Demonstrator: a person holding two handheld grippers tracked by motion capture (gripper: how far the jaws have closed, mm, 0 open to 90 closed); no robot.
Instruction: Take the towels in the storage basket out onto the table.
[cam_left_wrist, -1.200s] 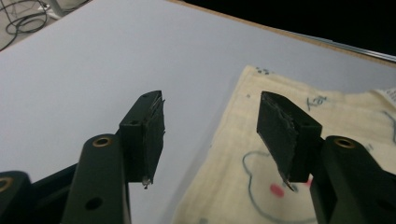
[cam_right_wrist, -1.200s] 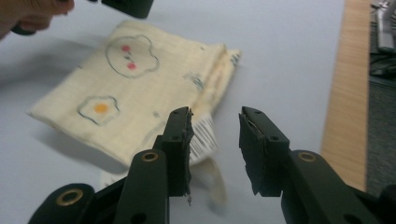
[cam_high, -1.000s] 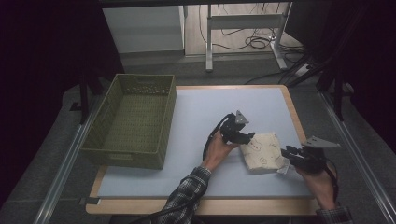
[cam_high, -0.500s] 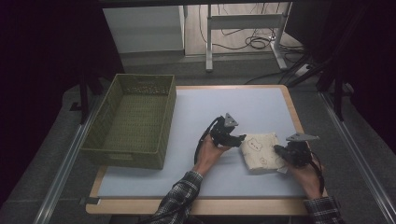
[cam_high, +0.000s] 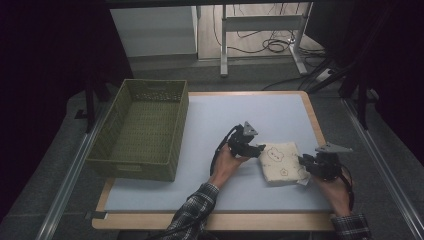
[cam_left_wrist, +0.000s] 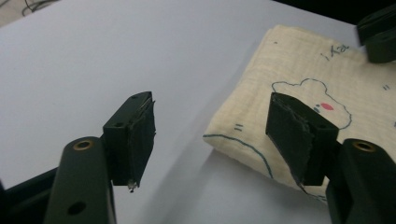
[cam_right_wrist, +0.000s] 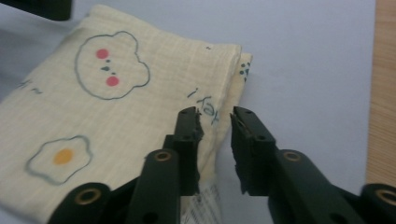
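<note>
a folded cream muslin cloth printed with a bear face and a fried egg (cam_high: 281, 162) lies on the pale blue table mat (cam_high: 215, 125), right of the olive woven plastic basket (cam_high: 140, 130). the left gripper (cam_left_wrist: 210, 135) stands open, its jaws having just narrowed a little, with the cloth's near corner partly between them, not pressed. the right gripper (cam_right_wrist: 215, 135) has just reopened to a narrow gap over the cloth's folded edge, gripping nothing. judged step: setting up a two-handed grasp. next, each pair of jaws should close on its edge before lifting.
</note>
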